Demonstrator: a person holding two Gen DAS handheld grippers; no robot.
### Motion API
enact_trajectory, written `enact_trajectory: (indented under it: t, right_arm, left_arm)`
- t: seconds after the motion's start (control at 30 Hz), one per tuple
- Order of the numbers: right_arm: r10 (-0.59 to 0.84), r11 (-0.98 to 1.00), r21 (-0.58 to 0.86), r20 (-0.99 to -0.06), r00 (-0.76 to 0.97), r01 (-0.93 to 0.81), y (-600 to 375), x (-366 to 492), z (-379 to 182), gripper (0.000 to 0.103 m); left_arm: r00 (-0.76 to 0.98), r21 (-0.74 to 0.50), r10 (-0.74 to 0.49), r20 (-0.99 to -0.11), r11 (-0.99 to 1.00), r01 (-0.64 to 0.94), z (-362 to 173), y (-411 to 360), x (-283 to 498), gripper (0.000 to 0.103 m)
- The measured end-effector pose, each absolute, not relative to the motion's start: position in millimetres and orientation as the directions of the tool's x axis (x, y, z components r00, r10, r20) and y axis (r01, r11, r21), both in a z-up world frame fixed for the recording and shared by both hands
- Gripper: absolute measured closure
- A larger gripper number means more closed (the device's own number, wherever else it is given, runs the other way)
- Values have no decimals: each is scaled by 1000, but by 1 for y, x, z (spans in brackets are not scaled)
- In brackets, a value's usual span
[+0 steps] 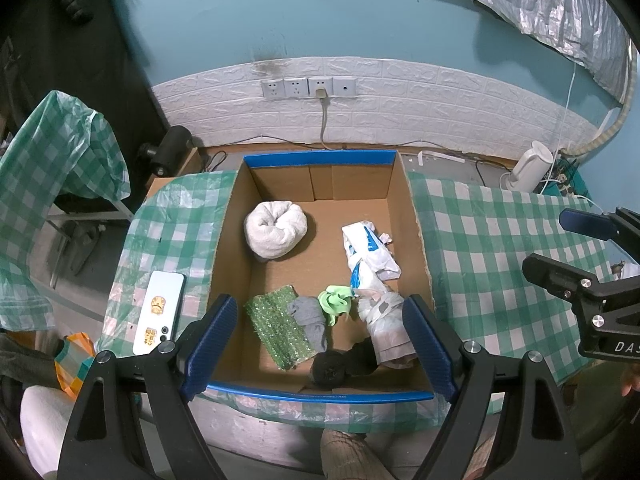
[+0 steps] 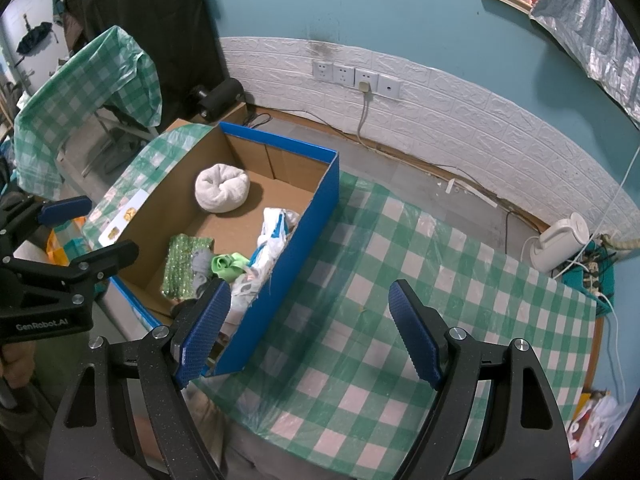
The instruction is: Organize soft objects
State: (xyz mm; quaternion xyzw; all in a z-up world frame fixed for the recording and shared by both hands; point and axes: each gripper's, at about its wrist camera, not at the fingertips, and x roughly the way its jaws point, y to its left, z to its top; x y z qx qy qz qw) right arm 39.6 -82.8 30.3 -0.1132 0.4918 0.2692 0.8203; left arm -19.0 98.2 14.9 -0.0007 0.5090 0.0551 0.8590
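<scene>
An open cardboard box [image 1: 236, 216] with blue edges [image 2: 298, 216] holds the soft things: a rolled white towel [image 1: 276, 230] [image 2: 222, 192], a green sequin cloth [image 1: 278, 332] [image 2: 182, 264], a grey sock [image 1: 310, 320], a light green cloth [image 1: 336, 304] [image 2: 228, 264], crumpled white plastic bags [image 1: 372, 256] [image 2: 272, 236] and a black bundle [image 1: 340, 364]. My left gripper [image 1: 324, 344] hangs open above the box's near end, nothing between its pads. My right gripper [image 2: 310, 332] stands open over the checked tablecloth [image 2: 400, 280], right of the box, holding nothing.
A white phone [image 1: 160, 312] lies on the cloth left of the box. A white appliance [image 2: 560, 244] and a power strip sit on the floor at the right. Wall sockets [image 1: 308, 88] with a plugged cable are behind. A cloth-draped stand [image 1: 52, 152] is at the left.
</scene>
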Motion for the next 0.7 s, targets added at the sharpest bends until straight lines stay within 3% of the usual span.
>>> enact_trajectory:
  t: [0.7]
  right_arm:
    - [328, 831, 79, -869, 371, -551, -86, 40, 30, 22]
  left_arm:
    - [473, 52, 93, -876, 994, -99, 13, 89, -20, 17]
